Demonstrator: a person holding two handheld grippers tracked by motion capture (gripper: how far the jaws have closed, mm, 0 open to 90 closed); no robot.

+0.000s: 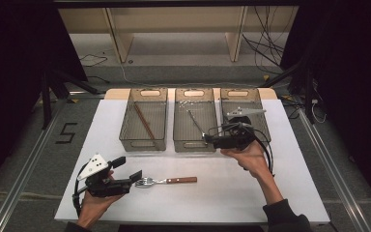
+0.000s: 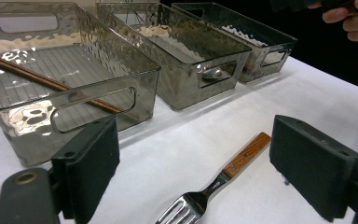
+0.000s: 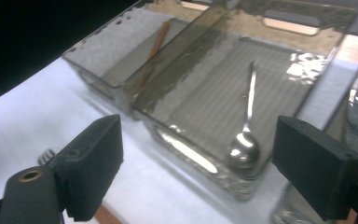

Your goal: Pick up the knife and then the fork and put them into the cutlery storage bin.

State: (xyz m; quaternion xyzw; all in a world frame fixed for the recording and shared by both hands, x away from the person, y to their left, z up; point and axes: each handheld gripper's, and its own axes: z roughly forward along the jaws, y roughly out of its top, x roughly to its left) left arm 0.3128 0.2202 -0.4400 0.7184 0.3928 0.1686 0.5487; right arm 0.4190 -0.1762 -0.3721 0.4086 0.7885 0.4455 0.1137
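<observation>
Both sets of fingers (image 2: 91,175) gape, nothing gripped. Spoon (image 3: 245,140) sits in middle bin (image 1: 194,118), chopstick (image 1: 145,122) in left bin (image 1: 143,118). Left: fork (image 1: 166,181) on table between left gripper (image 1: 136,178) jaws; right bin (image 1: 265,123) likely empty.

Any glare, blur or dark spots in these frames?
High view: sharp, evenly lit white table, surroundings nearly black. Left gripper view: crisp, bright glare patches on the nearest bin wall, fork tines gleam. Right gripper view: soft, slightly blurred, glare on the middle bin floor and on the spoon bowl, top left corner black.
</observation>
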